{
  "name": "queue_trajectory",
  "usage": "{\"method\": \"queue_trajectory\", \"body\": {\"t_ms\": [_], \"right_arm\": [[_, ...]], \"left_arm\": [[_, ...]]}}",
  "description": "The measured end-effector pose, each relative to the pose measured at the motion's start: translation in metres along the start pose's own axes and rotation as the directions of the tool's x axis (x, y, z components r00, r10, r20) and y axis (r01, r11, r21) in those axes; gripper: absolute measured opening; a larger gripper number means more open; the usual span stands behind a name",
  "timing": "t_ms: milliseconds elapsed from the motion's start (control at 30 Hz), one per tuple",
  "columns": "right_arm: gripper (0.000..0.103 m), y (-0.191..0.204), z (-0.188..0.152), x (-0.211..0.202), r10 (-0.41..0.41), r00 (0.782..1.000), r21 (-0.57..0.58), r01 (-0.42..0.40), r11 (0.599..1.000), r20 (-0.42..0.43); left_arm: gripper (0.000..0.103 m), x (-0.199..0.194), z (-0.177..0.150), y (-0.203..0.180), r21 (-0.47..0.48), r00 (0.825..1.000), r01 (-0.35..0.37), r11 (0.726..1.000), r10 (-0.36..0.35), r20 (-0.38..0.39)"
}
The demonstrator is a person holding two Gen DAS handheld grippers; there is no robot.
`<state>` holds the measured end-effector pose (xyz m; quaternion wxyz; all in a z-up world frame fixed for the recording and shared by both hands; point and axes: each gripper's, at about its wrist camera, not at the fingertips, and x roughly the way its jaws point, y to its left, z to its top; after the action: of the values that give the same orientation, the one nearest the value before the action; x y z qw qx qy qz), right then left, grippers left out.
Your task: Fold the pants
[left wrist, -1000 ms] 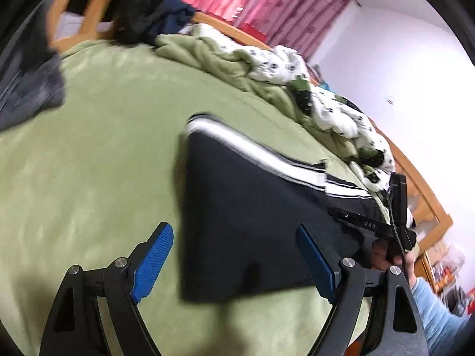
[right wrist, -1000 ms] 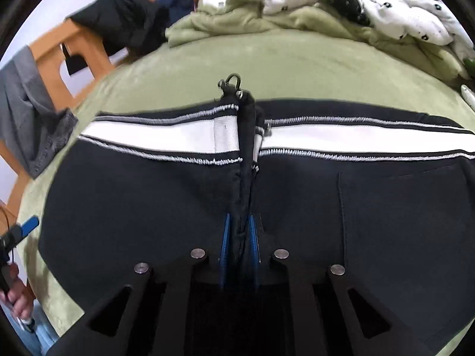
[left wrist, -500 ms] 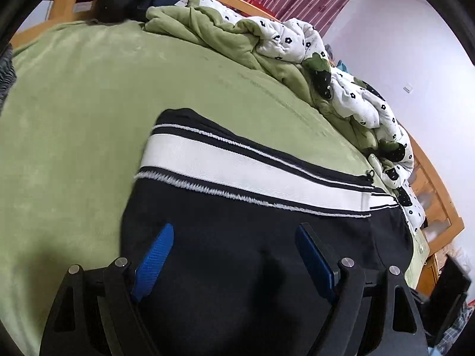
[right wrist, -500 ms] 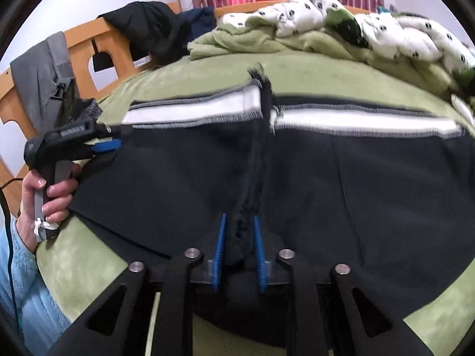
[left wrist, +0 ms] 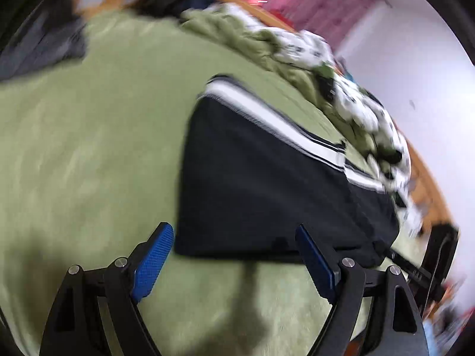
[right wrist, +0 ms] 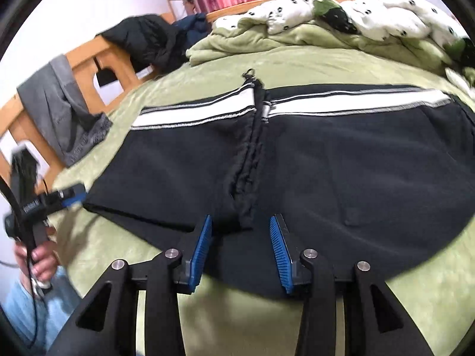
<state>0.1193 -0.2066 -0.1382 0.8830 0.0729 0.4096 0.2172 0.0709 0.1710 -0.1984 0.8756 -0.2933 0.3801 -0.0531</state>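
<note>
The black pants (right wrist: 311, 160) lie flat on the green bed (right wrist: 311, 62), doubled over so that the white-striped waistband (right wrist: 193, 114) runs along the edge away from the cameras and a bunched ridge of cloth crosses the middle toward the near edge. Judging by this, at least one fold looks done and the pants are still a broad slab, so a further fold or two and some smoothing seem to be left.

The right gripper (right wrist: 240, 247) sits at the near edge of the pants with its jaws opening; the end of the ridge lies between them, but the blue pads no longer press it, so it is released. The left gripper (left wrist: 234, 262) hangs just off the pants' left corner, spread wide and grasping nothing; that view is blurred.

Beyond the pants, a rumpled spotted blanket (right wrist: 350, 14) is heaped along the far side of the bed, and dark clothes (right wrist: 145, 41) hang over the wooden bed frame (right wrist: 98, 50)
</note>
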Motion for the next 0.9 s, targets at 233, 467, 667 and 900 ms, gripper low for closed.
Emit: {"method": "queue_trajectory", "body": {"t_ms": [233,467,667,900], "right_arm": [[0.041,-0.027,-0.006,-0.036,-0.096,0.995,0.053,0.095,0.994,0.01],[0.041,-0.047,0.006,-0.056,-0.216,0.975,-0.006,0.216,0.976,0.044],[0.041,-0.083,0.018,-0.065,-0.286,0.953,-0.021,0.289,0.957,0.097],[0.041,-0.147,-0.002,-0.078,-0.213,0.969,0.145,0.194,0.97,0.126]], "left_arm": [[0.083,0.003,0.005,0.032,-0.21,0.987,0.16,0.965,-0.158,0.027],[0.061,0.012,0.006,0.008,-0.218,0.995,0.098,0.971,-0.102,-0.008],[0.013,-0.01,0.032,-0.033,-0.178,0.995,0.086,0.98,-0.075,0.066],[0.012,-0.013,0.047,-0.178,0.148,0.988,0.082,0.986,-0.099,0.114]]}}
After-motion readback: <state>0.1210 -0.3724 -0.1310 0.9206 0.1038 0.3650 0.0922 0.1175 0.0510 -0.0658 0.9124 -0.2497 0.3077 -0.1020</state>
